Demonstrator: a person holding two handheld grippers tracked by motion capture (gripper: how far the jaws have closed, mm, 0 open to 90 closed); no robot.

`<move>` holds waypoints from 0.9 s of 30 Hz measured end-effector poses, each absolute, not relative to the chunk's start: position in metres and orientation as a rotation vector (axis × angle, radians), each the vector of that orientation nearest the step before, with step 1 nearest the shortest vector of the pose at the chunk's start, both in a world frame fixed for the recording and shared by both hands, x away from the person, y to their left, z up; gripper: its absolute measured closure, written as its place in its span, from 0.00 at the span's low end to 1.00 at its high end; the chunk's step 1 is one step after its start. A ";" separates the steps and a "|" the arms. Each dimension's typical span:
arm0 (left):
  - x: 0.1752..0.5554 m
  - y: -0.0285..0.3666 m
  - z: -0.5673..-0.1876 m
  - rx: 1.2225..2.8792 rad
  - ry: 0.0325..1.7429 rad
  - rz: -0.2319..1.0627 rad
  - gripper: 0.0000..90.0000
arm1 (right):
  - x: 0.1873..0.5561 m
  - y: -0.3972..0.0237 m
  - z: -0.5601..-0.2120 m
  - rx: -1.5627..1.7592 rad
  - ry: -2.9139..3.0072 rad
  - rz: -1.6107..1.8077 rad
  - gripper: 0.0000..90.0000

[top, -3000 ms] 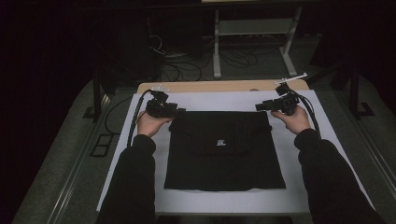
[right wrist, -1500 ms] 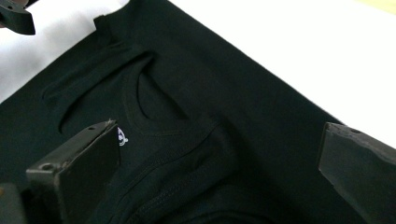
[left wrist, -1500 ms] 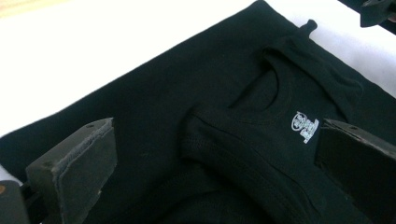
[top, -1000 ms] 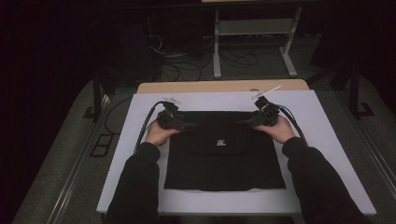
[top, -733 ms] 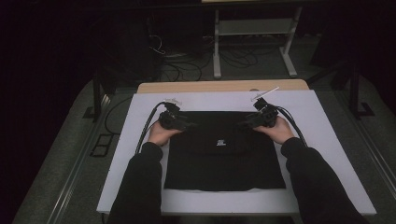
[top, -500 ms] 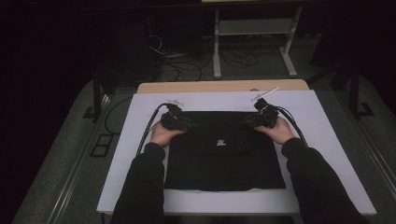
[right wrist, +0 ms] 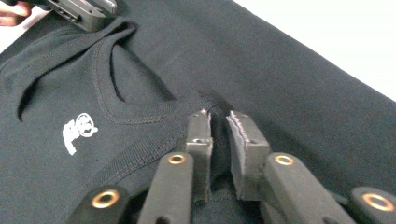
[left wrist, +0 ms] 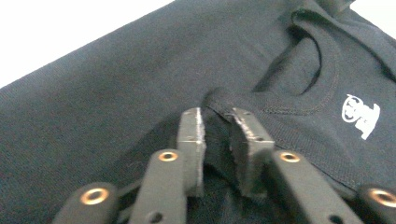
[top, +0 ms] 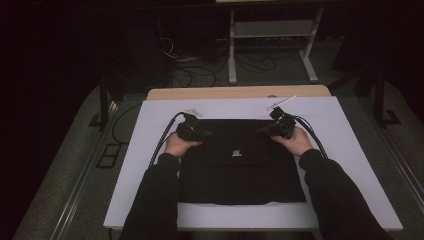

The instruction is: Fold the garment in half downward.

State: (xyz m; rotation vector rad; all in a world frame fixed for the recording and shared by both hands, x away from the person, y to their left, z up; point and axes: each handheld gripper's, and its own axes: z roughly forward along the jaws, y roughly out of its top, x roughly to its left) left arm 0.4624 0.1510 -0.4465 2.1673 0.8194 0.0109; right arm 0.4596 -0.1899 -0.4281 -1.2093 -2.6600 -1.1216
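1. Lying flat on the white rectangular table board, the black folded knit sweatshirt with a small white chest logo sits centred in the high view, hem toward the person, neckline at the far side.
2. Person's dark-sleeved forearms come in from the bottom edge, one along each side of the sweatshirt.
3. Left gripper sits on the far-left part of the garment; jaws have just been closing, now nearly together, pinching a ridge of fabric at the ribbed collar edge.
4. Right gripper sits on the far-right part, jaws also just been closing, nearly together, clamped on a fabric fold by the collar.
5. Farther off: wooden table edge, then a dark floor with cables and a white metal stand.
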 end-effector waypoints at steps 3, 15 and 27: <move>0.461 0.151 -0.444 2.166 0.820 0.028 0.92 | 0.459 -0.191 -0.427 -1.210 -2.661 -1.127 0.92; 0.461 0.156 -0.437 2.146 0.848 -0.023 0.97 | 0.456 -0.199 -0.417 -1.204 -2.621 -1.173 0.93; 0.454 0.162 -0.415 2.118 0.839 0.027 0.97 | 0.447 -0.208 -0.404 -1.207 -2.617 -1.257 0.93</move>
